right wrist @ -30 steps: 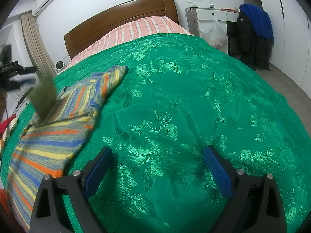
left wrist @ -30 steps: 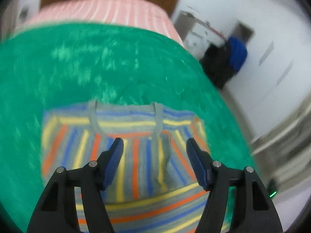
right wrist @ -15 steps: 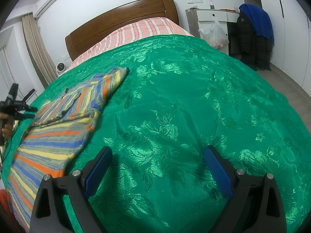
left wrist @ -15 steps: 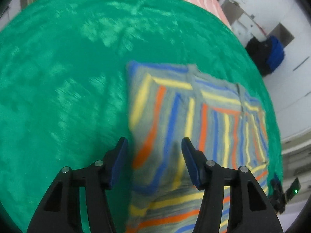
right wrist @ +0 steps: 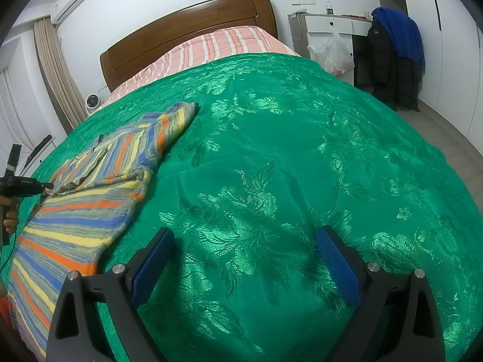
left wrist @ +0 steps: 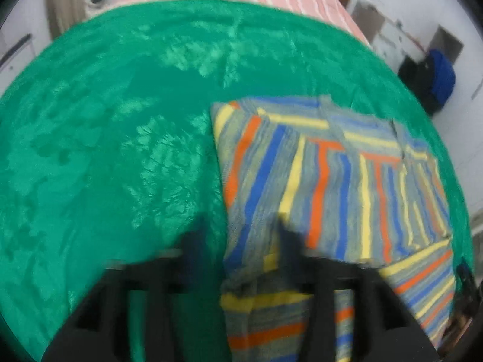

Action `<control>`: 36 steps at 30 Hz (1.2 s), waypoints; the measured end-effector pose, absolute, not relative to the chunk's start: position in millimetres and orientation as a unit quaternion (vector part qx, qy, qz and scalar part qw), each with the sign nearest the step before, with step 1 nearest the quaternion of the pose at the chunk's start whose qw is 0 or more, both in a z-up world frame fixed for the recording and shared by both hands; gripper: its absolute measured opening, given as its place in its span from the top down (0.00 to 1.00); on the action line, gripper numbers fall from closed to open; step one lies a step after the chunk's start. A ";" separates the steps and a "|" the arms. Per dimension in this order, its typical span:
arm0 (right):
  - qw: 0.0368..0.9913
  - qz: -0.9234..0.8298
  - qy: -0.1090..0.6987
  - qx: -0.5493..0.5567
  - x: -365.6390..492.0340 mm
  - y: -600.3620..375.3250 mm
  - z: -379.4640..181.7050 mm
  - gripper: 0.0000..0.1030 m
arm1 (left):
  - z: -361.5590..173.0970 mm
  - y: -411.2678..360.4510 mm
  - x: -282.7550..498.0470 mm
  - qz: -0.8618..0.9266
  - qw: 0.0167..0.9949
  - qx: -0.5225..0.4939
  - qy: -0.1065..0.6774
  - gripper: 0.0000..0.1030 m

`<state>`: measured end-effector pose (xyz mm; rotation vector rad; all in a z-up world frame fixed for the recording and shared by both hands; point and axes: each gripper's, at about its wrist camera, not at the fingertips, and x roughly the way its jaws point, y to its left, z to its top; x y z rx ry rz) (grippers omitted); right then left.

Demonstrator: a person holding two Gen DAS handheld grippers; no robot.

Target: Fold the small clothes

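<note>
A striped knit garment (left wrist: 332, 181) in grey, blue, orange and yellow lies partly folded on the green bedspread (left wrist: 105, 150). My left gripper (left wrist: 241, 241) is low over the garment's left edge, and its picture is blurred. Its jaws are opening, with that edge lying between the fingers and no pad seen pressing on it. In the right wrist view the garment (right wrist: 90, 187) lies at the left, with the left gripper (right wrist: 27, 185) at its near side in a hand (right wrist: 9, 214). My right gripper (right wrist: 247, 259) stands open over bare bedspread (right wrist: 302, 150), apart from the garment.
A wooden headboard (right wrist: 187, 27) and a pink striped sheet (right wrist: 211, 48) close the bed's far end. To the right stand a white desk (right wrist: 329, 27) with a plastic bag (right wrist: 332, 54) and dark and blue jackets (right wrist: 395, 57). A small fan (right wrist: 92, 102) and curtains (right wrist: 57, 69) are at the left.
The left gripper has swung from the garment's middle to its left edge and come lower; its jaws narrowed and then widened. The right gripper has not moved.
</note>
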<state>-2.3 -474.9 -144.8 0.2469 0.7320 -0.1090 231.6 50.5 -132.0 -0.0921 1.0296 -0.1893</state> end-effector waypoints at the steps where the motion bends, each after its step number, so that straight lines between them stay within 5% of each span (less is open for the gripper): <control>1: 0.925 -0.053 0.357 0.120 -2.3 -474.9 -144.8 0.08 | -129.3 49.9 227.0 -0.087 0.872 -0.045 0.480 0.22; 5: 0.925 -0.053 0.356 0.121 -2.4 -474.7 -144.8 0.08 | -163.6 48.3 224.2 -0.059 0.860 0.019 0.506 0.19; 10: 0.925 -0.053 0.356 0.121 -2.6 -474.5 -144.9 0.08 | -130.0 65.7 187.1 -0.063 0.878 -0.017 0.474 0.17; 14: 0.927 -0.048 0.350 0.128 -4.5 -476.6 -145.3 0.08 | -109.5 94.5 138.1 -0.067 0.896 -0.044 0.437 0.04; 23: 0.926 -0.053 0.354 0.122 -5.0 -474.3 -146.3 0.08 | -174.9 150.1 92.6 -0.002 0.909 -0.044 0.413 0.00; 36: 0.925 -0.060 0.358 0.114 -1.2 -468.7 -146.1 0.08 | -177.1 143.8 87.2 0.005 0.920 -0.032 0.391 0.00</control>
